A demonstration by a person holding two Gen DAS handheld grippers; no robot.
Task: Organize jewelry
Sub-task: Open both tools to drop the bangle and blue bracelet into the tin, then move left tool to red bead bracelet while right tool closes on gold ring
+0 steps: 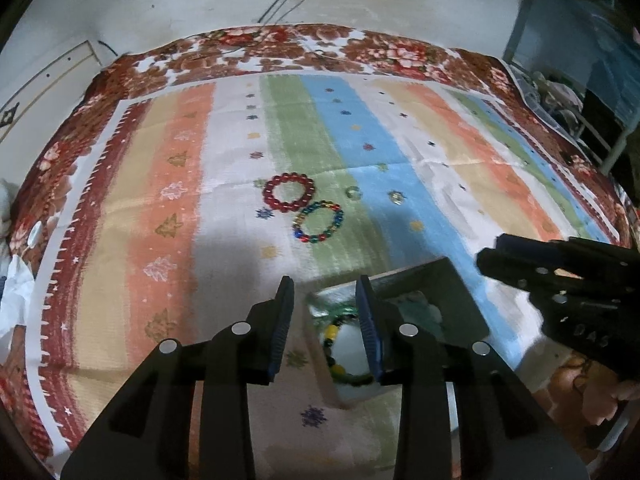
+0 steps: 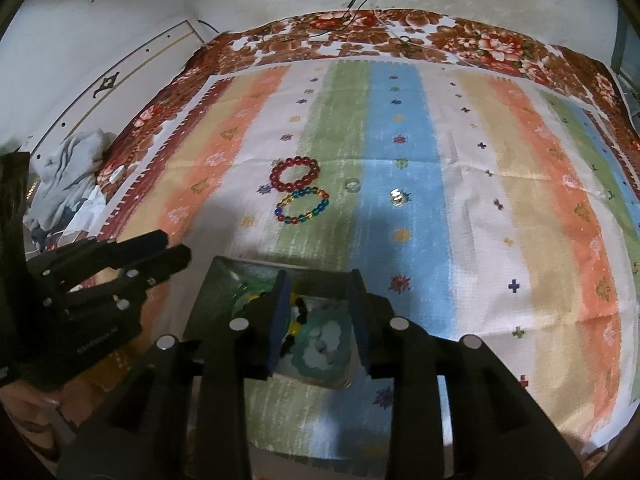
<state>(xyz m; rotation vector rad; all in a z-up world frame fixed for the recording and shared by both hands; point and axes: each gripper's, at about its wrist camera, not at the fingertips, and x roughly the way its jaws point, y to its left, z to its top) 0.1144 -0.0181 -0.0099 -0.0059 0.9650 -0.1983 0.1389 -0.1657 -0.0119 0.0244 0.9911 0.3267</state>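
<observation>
A red bead bracelet [image 1: 289,193] [image 2: 295,174] and a multicolour bead bracelet [image 1: 319,222] [image 2: 302,205] lie side by side on the striped cloth. Two small rings [image 1: 353,192] [image 1: 396,197] lie to their right, also in the right wrist view [image 2: 353,186] [image 2: 397,197]. An open jewelry box [image 1: 448,300] [image 2: 216,292] sits near me, holding a yellow-green-black bead bracelet [image 1: 340,360] [image 2: 296,320] and a pale green piece [image 2: 320,344]. My left gripper [image 1: 325,320] is open, just above the box's left part. My right gripper [image 2: 319,312] is open over the box.
The striped cloth [image 1: 400,152] covers a floral blanket [image 1: 400,52] against a white wall. A heap of grey clothes [image 2: 68,172] lies at the left edge. A blue shelf unit [image 1: 580,80] stands at the far right.
</observation>
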